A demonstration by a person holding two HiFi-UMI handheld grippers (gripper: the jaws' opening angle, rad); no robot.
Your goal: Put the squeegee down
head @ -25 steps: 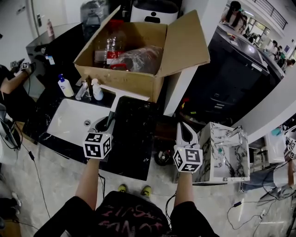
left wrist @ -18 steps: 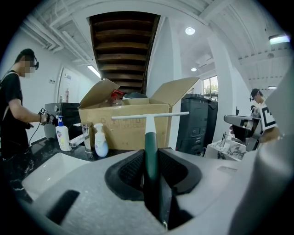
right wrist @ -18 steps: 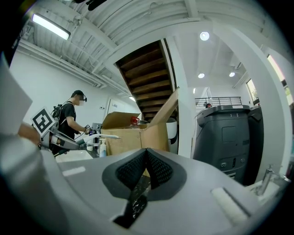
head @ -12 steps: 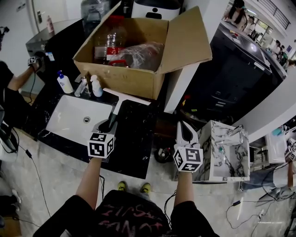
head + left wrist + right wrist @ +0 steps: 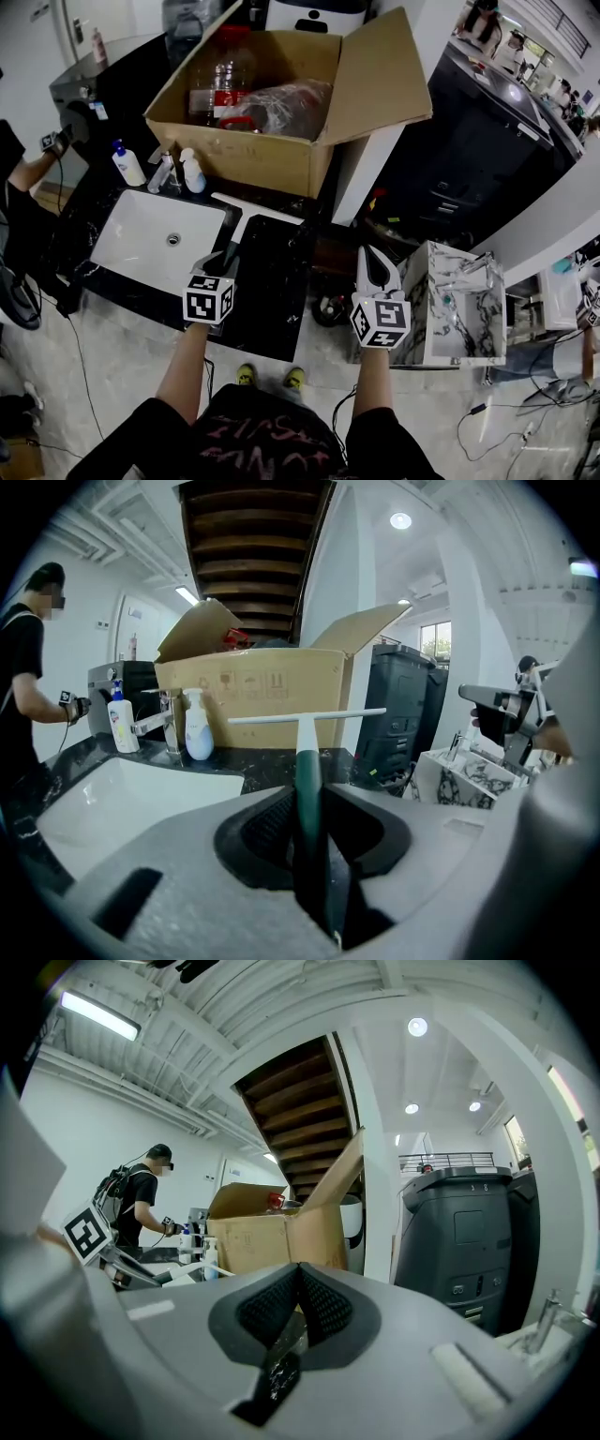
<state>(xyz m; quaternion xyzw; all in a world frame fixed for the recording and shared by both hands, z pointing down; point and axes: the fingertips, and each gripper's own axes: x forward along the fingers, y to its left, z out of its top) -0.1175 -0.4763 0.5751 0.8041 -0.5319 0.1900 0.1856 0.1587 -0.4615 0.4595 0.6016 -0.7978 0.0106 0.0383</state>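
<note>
The squeegee [image 5: 241, 228] has a dark green handle and a long white blade [image 5: 258, 207]. My left gripper [image 5: 223, 260] is shut on the handle, and the blade points away from me over the black counter [image 5: 272, 281], in front of the cardboard box [image 5: 281, 103]. In the left gripper view the handle [image 5: 307, 780] runs straight out between the pads of the left gripper [image 5: 307, 829] and the blade [image 5: 305, 717] lies level across. Whether the blade touches the counter I cannot tell. My right gripper [image 5: 373, 265] hangs off the counter's right end, shut with nothing in it; its pads [image 5: 281, 1299] meet.
A white sink [image 5: 155, 244] lies left of the squeegee, with a faucet and two bottles [image 5: 127, 164] behind it. A marble-patterned box [image 5: 459, 309] stands at the right and a dark bin [image 5: 478, 141] beyond it. A person [image 5: 28, 169] works at the far left.
My left gripper has come down towards the counter with the squeegee, so the blade now sits lower, in front of the box. The right gripper has kept still.
</note>
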